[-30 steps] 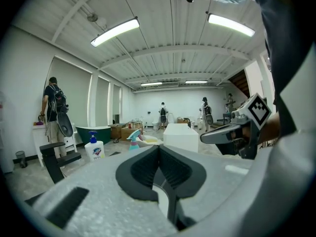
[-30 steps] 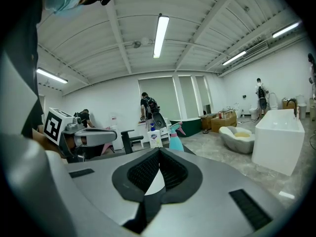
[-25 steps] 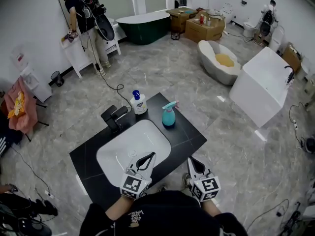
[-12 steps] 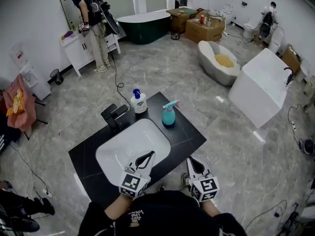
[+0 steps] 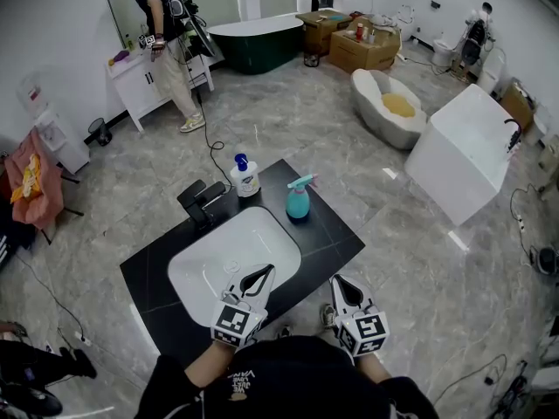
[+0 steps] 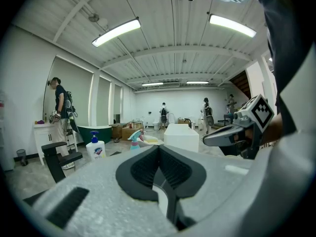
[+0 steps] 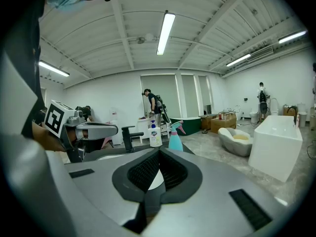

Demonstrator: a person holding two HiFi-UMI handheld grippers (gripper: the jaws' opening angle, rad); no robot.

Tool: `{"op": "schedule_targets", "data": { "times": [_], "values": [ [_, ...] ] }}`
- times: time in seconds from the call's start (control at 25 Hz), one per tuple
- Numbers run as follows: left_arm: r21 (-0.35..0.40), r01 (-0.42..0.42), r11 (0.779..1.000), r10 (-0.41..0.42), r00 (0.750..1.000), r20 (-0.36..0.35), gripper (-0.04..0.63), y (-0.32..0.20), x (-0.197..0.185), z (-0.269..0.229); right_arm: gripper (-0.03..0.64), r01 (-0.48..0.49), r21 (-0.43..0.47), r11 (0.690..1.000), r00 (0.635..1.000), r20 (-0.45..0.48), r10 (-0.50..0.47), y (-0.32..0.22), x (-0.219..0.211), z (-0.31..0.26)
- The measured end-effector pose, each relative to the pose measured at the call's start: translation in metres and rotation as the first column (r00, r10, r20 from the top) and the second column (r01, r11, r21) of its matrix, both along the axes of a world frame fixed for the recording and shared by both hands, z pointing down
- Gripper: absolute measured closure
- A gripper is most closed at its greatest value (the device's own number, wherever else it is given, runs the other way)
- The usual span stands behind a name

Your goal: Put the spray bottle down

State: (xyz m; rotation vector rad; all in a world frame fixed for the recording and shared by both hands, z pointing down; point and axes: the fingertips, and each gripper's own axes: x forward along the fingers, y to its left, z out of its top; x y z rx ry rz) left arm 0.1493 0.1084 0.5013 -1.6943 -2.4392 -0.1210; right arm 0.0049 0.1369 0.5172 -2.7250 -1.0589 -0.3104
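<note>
The teal spray bottle (image 5: 298, 201) with a pink trigger stands upright on the black countertop (image 5: 336, 238), behind the right side of the white sink basin (image 5: 234, 260). Nothing touches it. The bottle (image 6: 134, 141) also shows far off in the left gripper view, and the same bottle (image 7: 175, 138) in the right gripper view. My left gripper (image 5: 260, 275) hangs over the basin's near edge, shut and empty. Beside it, over the counter's near right edge, my right gripper (image 5: 337, 283) is also shut and empty. Both are well short of the bottle.
A white soap pump bottle (image 5: 244, 176) and a black faucet (image 5: 199, 201) stand behind the basin. Beyond lie a grey marble floor, a white tub (image 5: 463, 151), an oval tub (image 5: 389, 107) and boxes (image 5: 362, 49). A person (image 5: 166, 33) stands by a cabinet at back left.
Both grippers have stayed where they were. The person at the back left has straightened up and stepped to the right along the cabinet.
</note>
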Motion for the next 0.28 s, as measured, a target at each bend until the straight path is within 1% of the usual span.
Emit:
{"op": "schedule_targets", "data": {
  "times": [0.28],
  "values": [
    [0.006,0.005,1.000,-0.006,1.000,0.017,0.578,0.0055,-0.0030,-0.0003,0.614,0.006,0.000,1.000,1.000,0.003,-0.006,0.0040,-0.0018,0.0009]
  ]
}}
